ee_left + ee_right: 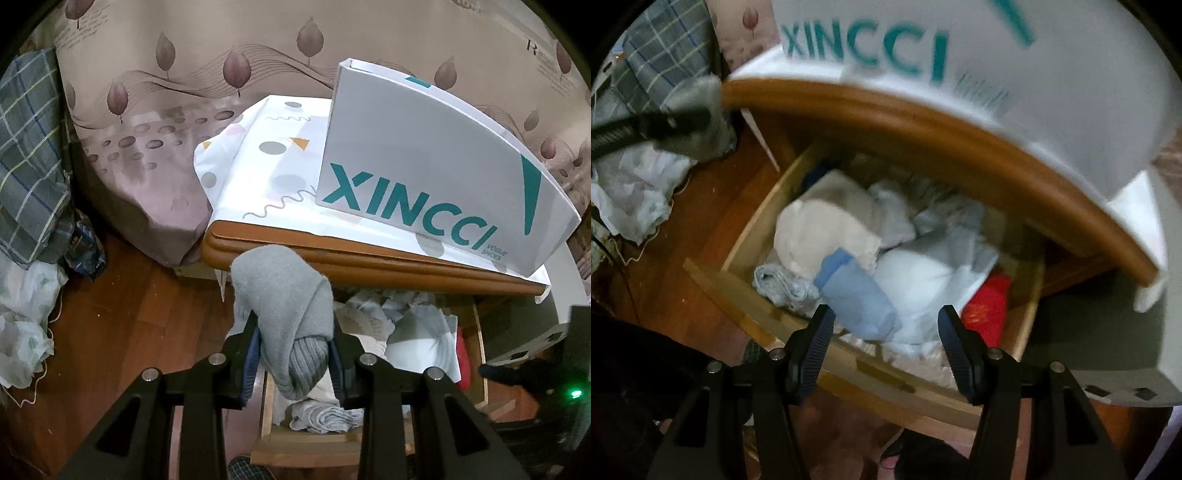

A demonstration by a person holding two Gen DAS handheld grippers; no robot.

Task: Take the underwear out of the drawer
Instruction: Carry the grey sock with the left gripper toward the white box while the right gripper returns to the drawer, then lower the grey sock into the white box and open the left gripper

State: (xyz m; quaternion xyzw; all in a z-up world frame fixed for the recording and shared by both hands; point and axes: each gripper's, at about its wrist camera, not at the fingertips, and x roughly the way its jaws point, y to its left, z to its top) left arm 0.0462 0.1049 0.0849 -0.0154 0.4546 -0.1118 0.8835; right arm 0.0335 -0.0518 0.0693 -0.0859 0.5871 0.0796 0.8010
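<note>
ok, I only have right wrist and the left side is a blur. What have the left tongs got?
Observer: The left tongs are shut on a grey knit garment with a ribbed band at the end nearest the pads.
Operator: What is the XINCCI box sitting on?
Observer: The XINCCI box stands on a white cloth printed with grey dots, orange triangles and squiggles.
Operator: And behind the stand?
Observer: A pinkish-brown leaf-print cover fills the background.
</note>
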